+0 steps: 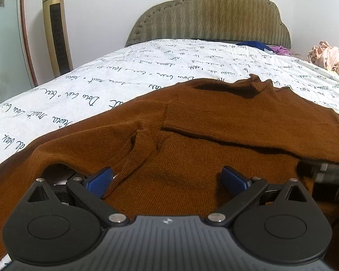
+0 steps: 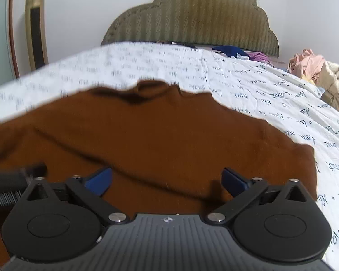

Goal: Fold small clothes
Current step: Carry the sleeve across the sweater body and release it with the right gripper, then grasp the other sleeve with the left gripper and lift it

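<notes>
- Left wrist view looks over a brown sweater (image 1: 192, 135) spread on a bed sheet (image 1: 101, 79) printed with cursive writing
- left gripper (image 1: 167, 180) hangs low over the sweater's near part, its jaws spread wide, blue pads (image 1: 99, 183) pinching nothing
- one sleeve lies folded across the sweater's body, its ribbed cuff near the middle of the garment
- a fold of knit rises just beside the left pad; whether it touches cannot be told
- at the right edge of this view, part of the right gripper (image 1: 330, 176) shows over the sweater
- right wrist view, blurred, shows the right gripper (image 2: 167, 180) over the sweater (image 2: 169, 135) with jaws spread wide and nothing between the pads
- sweater's far edge is rumpled, with the sheet (image 2: 260, 90) beyond it and to the right
- at the left edge of this view, a dark blurred piece of the left gripper (image 2: 13, 180) shows
- padded headboard (image 1: 214, 15) stands at the far end of the bed
- gold tower fan (image 1: 56, 29) stands by the wall to the left
- loose clothes (image 1: 325, 56) are piled at the far right of the bed, and blue and purple pieces (image 1: 266, 47) lie near the headboard
</notes>
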Motion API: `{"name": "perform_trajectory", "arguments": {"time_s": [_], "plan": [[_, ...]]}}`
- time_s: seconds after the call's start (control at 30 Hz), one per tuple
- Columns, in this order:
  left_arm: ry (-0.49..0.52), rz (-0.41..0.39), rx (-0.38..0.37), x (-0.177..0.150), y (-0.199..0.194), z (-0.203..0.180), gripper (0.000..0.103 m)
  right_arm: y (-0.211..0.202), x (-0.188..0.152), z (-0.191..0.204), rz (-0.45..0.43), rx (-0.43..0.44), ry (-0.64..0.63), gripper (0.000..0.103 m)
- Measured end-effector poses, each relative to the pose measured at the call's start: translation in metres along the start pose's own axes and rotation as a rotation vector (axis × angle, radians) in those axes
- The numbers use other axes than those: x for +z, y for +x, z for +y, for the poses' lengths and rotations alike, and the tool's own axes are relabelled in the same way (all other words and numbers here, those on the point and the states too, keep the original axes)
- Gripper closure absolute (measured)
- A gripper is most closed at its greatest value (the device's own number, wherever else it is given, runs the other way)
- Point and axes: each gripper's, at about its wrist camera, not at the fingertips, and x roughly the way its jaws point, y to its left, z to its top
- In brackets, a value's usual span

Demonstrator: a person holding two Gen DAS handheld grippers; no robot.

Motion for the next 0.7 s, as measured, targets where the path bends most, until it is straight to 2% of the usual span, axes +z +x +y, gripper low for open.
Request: {"name": "perform_trajectory", "arguments": {"time_s": [0.07,0.17,0.27,0.33,0.47,0.6,0.67,0.7], "plan": [[0.002,0.002,0.001,0.001,-0.001,0.001,0.0,0.009,-0.012,-0.004,0.015,0.013,0.008,0.0],[0.019,0.029,-0.012,0.003,-0.012,0.009,0.0,0.011,-0.012,-0.012,0.006,0.056,0.062,0.0],[0.016,0.017,-0.059,0.004,-0.04,0.033,0.0,0.012,-0.013,-0.015,0.0,0.08,0.087,0.0],[0.029,-0.003,-0.05,0.005,-0.056,0.051,0.0,0.012,-0.013,-0.015,-0.003,0.083,0.092,0.0],[0.078,-0.047,0.072,0.005,-0.08,0.101,0.0,0.012,-0.013,-0.014,-0.004,0.079,0.089,0.0],[0.138,-0.002,0.204,-0.005,-0.075,0.148,0.0,0.012,-0.012,-0.013,-0.004,0.079,0.09,0.0],[0.128,0.038,0.23,-0.011,-0.069,0.166,0.001,0.012,-0.013,-0.013,-0.004,0.077,0.089,0.0],[0.104,0.067,0.218,-0.014,-0.065,0.176,0.002,0.012,-0.013,-0.013,-0.004,0.076,0.088,0.0]]}}
